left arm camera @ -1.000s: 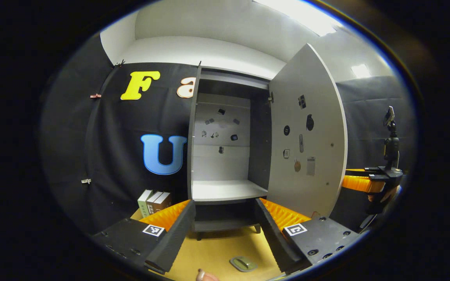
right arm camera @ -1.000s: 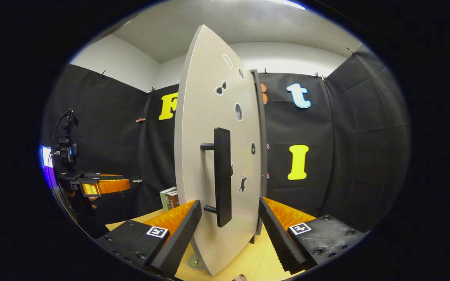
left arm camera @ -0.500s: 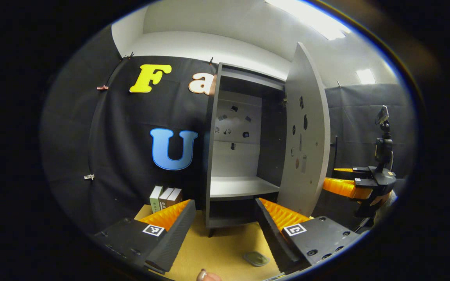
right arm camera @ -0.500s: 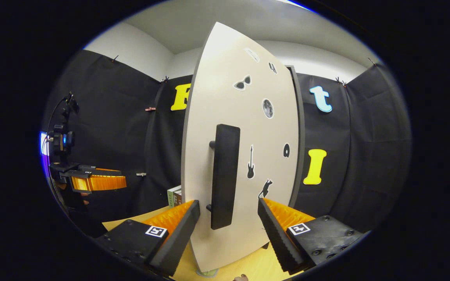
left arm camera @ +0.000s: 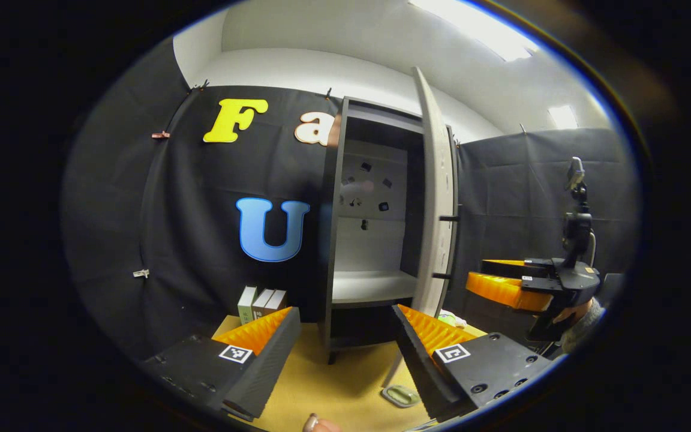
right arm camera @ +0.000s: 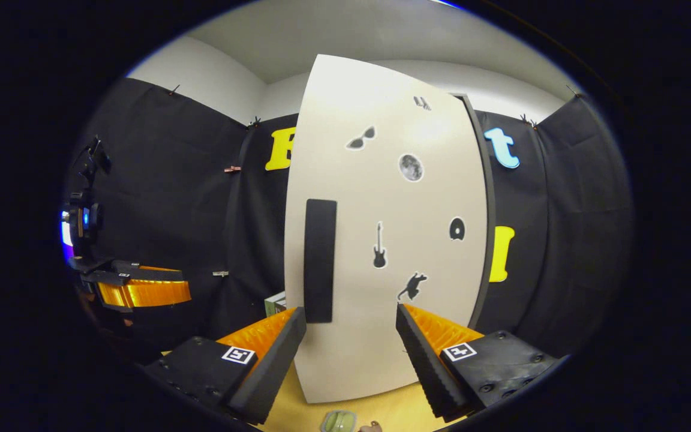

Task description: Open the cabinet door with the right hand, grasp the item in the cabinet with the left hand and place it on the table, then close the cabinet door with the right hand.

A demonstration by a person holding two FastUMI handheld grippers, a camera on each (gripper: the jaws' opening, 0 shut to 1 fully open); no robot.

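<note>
Down on the table (left arm camera: 321, 384), the item (left arm camera: 400, 395) lies seemingly beside the wide-open, empty left gripper (left arm camera: 345, 336).

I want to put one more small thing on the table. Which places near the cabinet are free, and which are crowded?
Free: the tabletop in front of the cabinet, between the books on the left and the small green item on the right. The cabinet's middle shelf is bare too. Crowded: the right side, where the half-open door stands beside the right gripper.

Door (right arm camera: 381, 240) hides cabinet inside; item (right arm camera: 338, 422) cut off at bottom edge.
</note>
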